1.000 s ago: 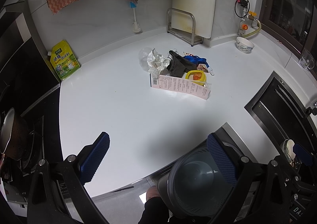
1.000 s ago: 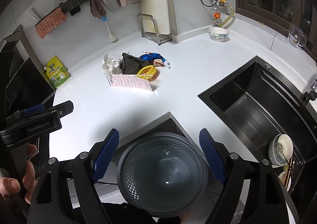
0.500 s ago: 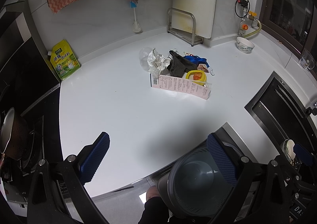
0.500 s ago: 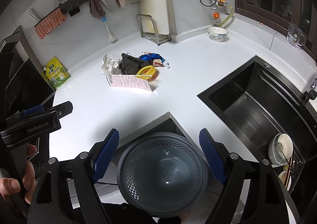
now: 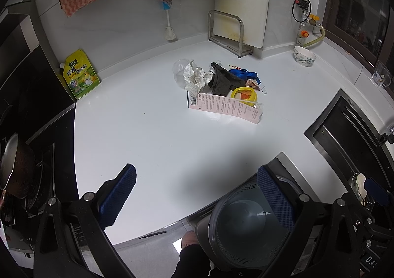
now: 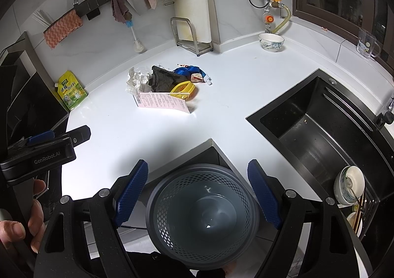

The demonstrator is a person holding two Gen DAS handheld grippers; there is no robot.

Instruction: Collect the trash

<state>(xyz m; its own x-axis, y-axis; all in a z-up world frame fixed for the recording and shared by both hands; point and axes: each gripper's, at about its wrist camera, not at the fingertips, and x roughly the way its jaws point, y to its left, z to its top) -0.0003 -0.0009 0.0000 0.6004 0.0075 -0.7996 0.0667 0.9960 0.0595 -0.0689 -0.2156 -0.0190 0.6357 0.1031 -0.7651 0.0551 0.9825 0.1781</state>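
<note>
No trash is collected yet: the grey plastic bin (image 6: 203, 214) is seen empty, both hand-held grippers (image 5: 197, 194) (image 6: 198, 194) are spread, and the trash pile (image 5: 219, 86) is left near the bench's back edge.

path: bare counter (image 5: 152, 135) | ahead: trash pile (image 5: 221, 86) | right: sink (image 6: 320, 130)

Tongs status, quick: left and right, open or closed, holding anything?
Left tongs: open, holding nothing, over the countertop.
Right tongs: open, holding nothing, above the trash bin.
</note>
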